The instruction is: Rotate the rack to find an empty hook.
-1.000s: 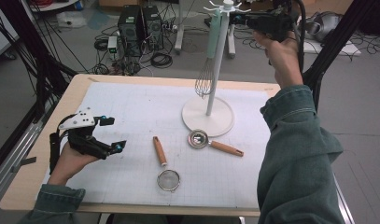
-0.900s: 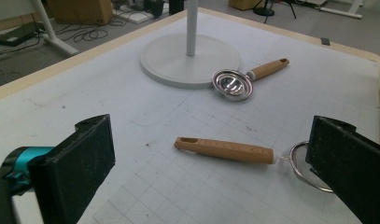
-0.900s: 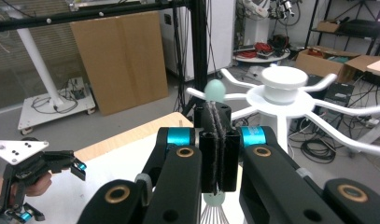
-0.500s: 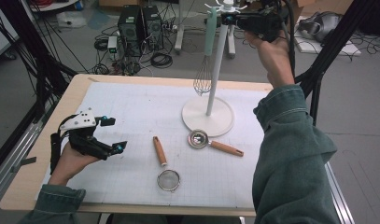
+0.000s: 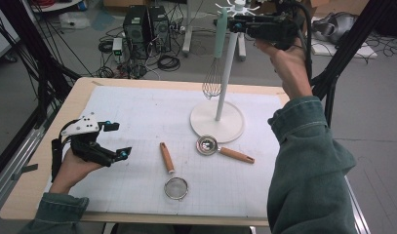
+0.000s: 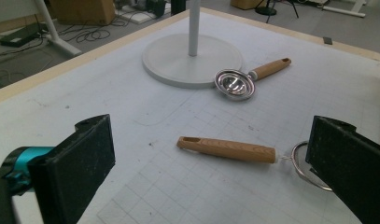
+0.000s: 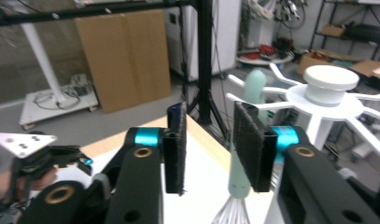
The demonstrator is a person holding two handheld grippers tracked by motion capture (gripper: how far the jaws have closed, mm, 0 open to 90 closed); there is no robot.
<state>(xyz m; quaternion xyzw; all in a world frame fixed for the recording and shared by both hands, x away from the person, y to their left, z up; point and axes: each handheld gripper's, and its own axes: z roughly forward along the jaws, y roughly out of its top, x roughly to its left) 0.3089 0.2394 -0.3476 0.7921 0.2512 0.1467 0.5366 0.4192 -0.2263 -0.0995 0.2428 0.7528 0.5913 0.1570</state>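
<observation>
Whisk [image 5: 213, 73] with a mint handle hangs from the white rack [image 5: 224, 78] near the bench's far edge. Right gripper [image 7: 208, 147], raised beside the handle, has just opened partway, nothing between its pads. Left gripper [image 5: 115, 141] rests wide open by the left edge.

Even, soft indoor light, faint shadows, slight blur throughout, near jaws out of focus

The whisk [image 5: 216, 58] has a pale mint-green handle and a bare wire head. It hangs upright, handle up and wires down, from an arm at the top of the white stand [image 5: 224, 73], just beside the pole. In the right gripper view its handle [image 7: 247, 140] shows behind the black pads.
</observation>
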